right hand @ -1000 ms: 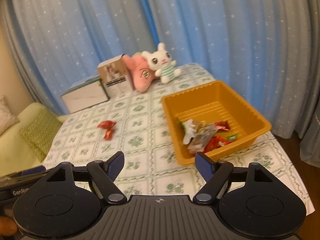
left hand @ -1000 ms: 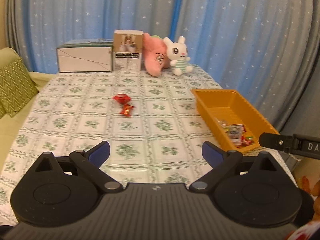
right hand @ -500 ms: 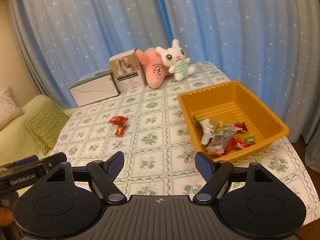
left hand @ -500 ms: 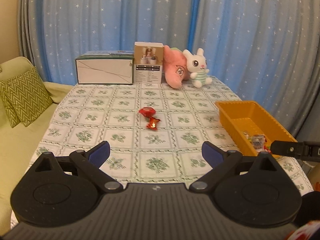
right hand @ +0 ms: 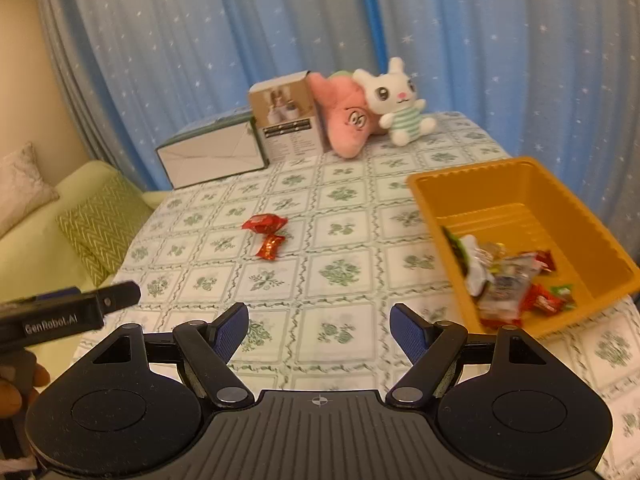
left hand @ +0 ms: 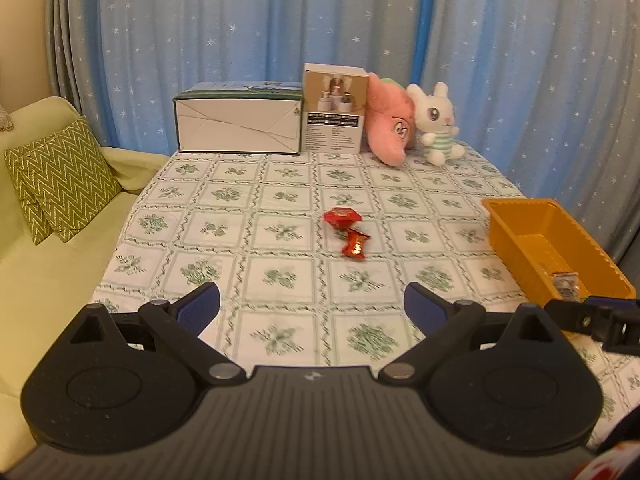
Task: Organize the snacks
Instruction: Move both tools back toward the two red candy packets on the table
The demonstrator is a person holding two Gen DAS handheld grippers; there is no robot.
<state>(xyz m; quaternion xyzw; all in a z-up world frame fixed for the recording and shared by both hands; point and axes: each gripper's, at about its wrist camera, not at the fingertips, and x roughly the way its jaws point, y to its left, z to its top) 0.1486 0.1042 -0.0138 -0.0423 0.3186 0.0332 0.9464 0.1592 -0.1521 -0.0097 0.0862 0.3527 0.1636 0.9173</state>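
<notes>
Left wrist view shows two small shiny red snack wrappers lying close together in the middle of the green-flowered cloth surface, well apart from the orange plastic tray on the right. My left tongs are spread wide and hold nothing. My right tongs are spread too, and empty. I think the best way is to reach for the nearer wrapper, come down over its twisted middle, squeeze gently, then carry it to the tray.
</notes>
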